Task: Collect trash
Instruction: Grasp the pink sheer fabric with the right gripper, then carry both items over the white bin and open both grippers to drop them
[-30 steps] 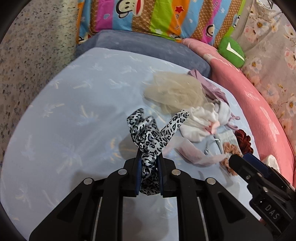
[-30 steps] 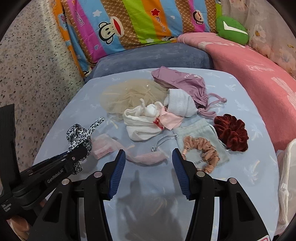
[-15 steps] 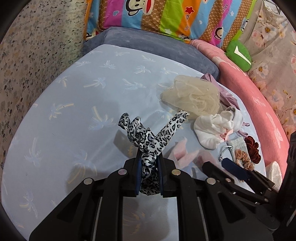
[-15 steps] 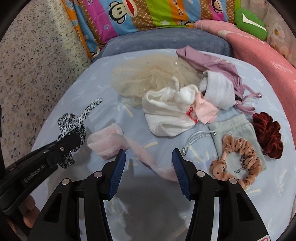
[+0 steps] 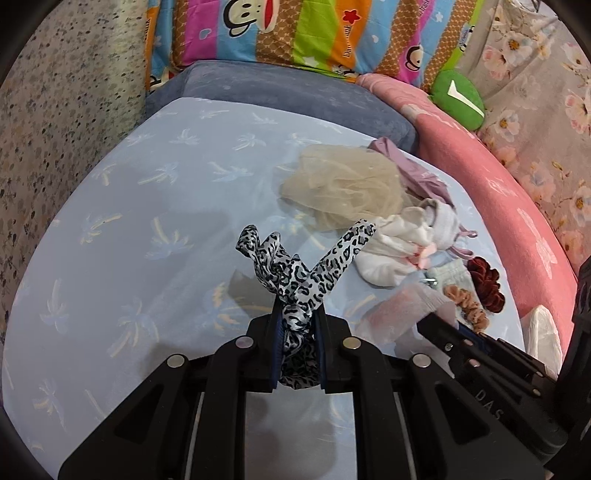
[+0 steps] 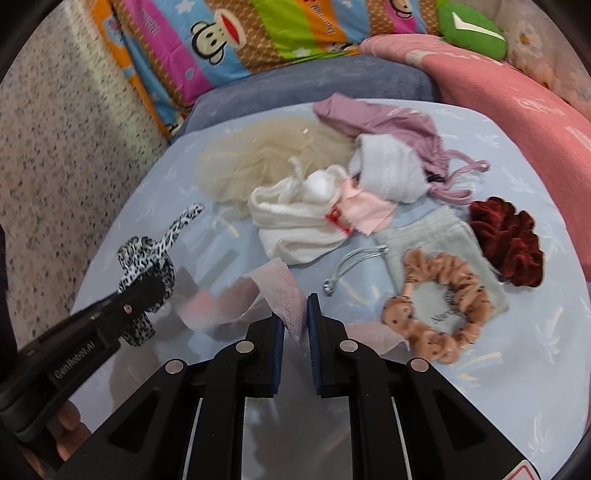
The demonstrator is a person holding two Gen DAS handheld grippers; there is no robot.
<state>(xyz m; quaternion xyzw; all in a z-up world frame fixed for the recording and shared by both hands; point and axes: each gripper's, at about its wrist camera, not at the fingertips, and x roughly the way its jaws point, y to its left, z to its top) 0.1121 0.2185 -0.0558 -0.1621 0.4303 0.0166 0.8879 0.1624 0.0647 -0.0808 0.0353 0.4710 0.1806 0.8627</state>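
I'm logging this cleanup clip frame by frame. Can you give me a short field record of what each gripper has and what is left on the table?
left gripper: shut on leopard-print ribbon
right gripper: jaws closing, pink gauze strip between them
surface: light blue tablecloth
remaining items: beige mesh, white cloth, purple pouch, grey pouch, tan scrunchie, dark red scrunchie
background: pink blanket, striped cartoon pillow

scrunchies: 2 (image 6: 437,306) | drawstring pouches: 2 (image 6: 428,240) | leopard ribbon: 1 (image 5: 295,280) | pink strip: 1 (image 6: 273,291)
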